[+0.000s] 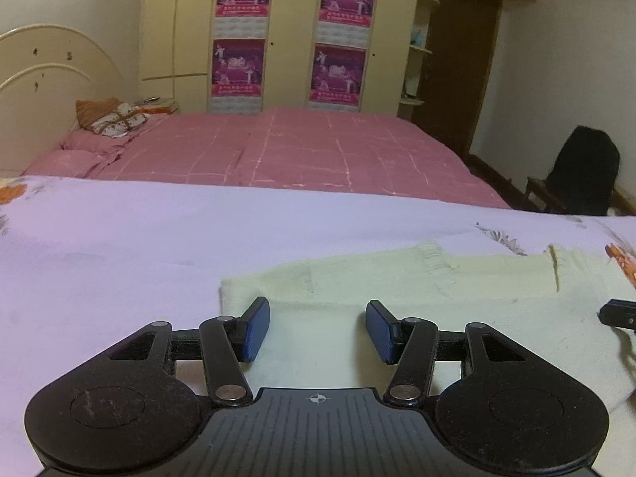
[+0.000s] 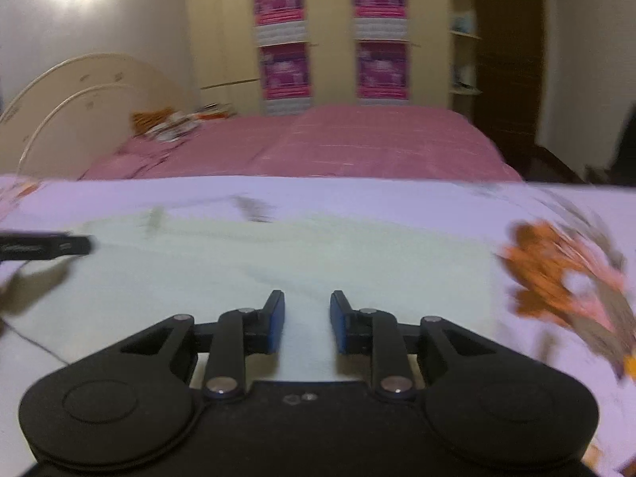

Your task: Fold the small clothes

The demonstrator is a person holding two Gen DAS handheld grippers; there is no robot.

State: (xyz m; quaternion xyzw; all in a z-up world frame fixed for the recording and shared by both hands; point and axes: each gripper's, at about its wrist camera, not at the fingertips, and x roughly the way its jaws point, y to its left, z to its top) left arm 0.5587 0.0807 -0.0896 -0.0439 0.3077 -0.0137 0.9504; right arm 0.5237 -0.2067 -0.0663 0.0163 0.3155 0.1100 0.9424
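A pale cream knitted garment (image 1: 397, 290) lies flat on a lilac floral cloth (image 1: 119, 238). Its ribbed cuffs lie at the far edge. My left gripper (image 1: 317, 328) is open and empty, just above the garment's near left part. In the right wrist view the same garment (image 2: 278, 254) lies under my right gripper (image 2: 307, 320), which is open and empty, with its blue pads (image 2: 276, 324) apart. The right gripper's tip shows at the right edge of the left wrist view (image 1: 618, 314). The left gripper's tip shows at the left edge of the right wrist view (image 2: 43, 244). The right wrist view is blurred.
A bed with a pink checked cover (image 1: 298, 151) lies beyond the cloth, with pillows and a cream headboard (image 1: 47, 79) at the left. A wardrobe with magenta posters (image 1: 290, 35) stands behind. A dark chair (image 1: 580, 175) stands at the right. An orange flower print (image 2: 556, 274) marks the cloth's right side.
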